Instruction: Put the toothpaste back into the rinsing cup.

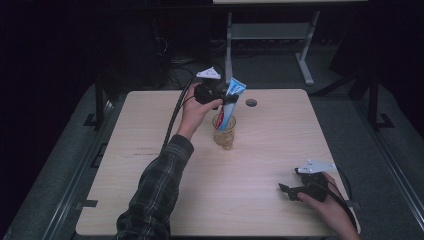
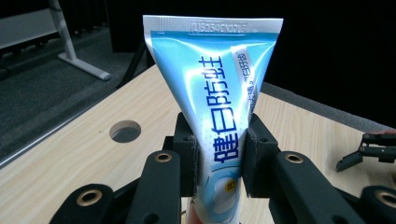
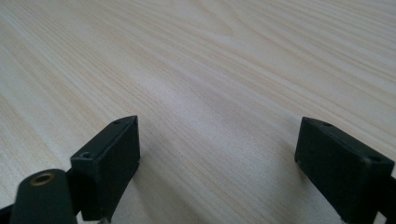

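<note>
A blue and white toothpaste tube (image 1: 230, 101) stands tilted with its lower end inside a clear glass cup (image 1: 224, 132) near the middle of the wooden table (image 1: 150, 145). My left gripper (image 1: 227, 98) is shut on the tube's middle, above the cup. In the left gripper view the tube (image 2: 217, 98) rises between the two jaws, crimped end up, and my left gripper (image 2: 219, 151) pinches it. My right gripper (image 1: 290, 191) rests low at the table's front right, open. In the right gripper view my right gripper (image 3: 217, 158) has its jaws wide apart over bare wood.
A round cable hole (image 1: 251, 102) lies in the table just right of the tube, also seen as the hole (image 2: 125, 131) in the left gripper view. A white desk frame (image 1: 270, 35) stands behind the table. Dark floor surrounds the table.
</note>
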### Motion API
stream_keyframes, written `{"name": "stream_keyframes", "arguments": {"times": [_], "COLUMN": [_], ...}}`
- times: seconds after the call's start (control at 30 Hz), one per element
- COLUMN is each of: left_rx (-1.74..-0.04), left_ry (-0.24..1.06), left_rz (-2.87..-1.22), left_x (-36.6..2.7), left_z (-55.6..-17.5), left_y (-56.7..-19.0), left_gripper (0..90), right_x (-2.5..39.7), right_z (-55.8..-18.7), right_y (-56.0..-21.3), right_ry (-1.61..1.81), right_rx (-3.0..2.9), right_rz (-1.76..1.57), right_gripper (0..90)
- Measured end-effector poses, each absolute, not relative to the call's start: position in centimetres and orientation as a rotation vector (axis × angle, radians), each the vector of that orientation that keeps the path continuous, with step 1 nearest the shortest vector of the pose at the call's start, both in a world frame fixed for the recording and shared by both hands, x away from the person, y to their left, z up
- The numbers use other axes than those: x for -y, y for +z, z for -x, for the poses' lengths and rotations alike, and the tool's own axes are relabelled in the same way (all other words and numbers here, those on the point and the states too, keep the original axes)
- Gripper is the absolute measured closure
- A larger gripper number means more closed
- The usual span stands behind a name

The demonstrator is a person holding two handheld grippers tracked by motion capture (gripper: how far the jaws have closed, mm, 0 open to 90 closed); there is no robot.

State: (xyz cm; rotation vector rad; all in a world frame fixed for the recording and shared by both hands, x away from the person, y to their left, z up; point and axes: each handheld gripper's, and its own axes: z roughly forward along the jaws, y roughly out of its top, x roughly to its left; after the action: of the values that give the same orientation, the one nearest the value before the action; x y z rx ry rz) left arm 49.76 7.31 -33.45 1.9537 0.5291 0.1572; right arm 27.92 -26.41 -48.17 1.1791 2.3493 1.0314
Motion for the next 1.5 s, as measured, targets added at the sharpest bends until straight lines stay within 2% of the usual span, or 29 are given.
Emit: {"name": "stream_keyframes", "arguments": {"times": [0.9, 1.5], "left_rx": [-0.573, -0.580], "left_ry": [0.136, 0.169], "left_rz": [-1.988, -1.994], "left_x": [-8.3, -8.1], "left_z": [-49.3, -49.2], "left_y": [-36.3, -36.5], "left_gripper": [70.0, 66.9], "right_x": [26.4, 26.4], "right_z": [-27.9, -27.9], "right_y": [-48.2, -48.2], "right_ry": [1.030, 1.033], "right_rx": [-2.349, -2.349], "right_rz": [-1.180, -1.182], "right_gripper": [13.4, 13.3]}}
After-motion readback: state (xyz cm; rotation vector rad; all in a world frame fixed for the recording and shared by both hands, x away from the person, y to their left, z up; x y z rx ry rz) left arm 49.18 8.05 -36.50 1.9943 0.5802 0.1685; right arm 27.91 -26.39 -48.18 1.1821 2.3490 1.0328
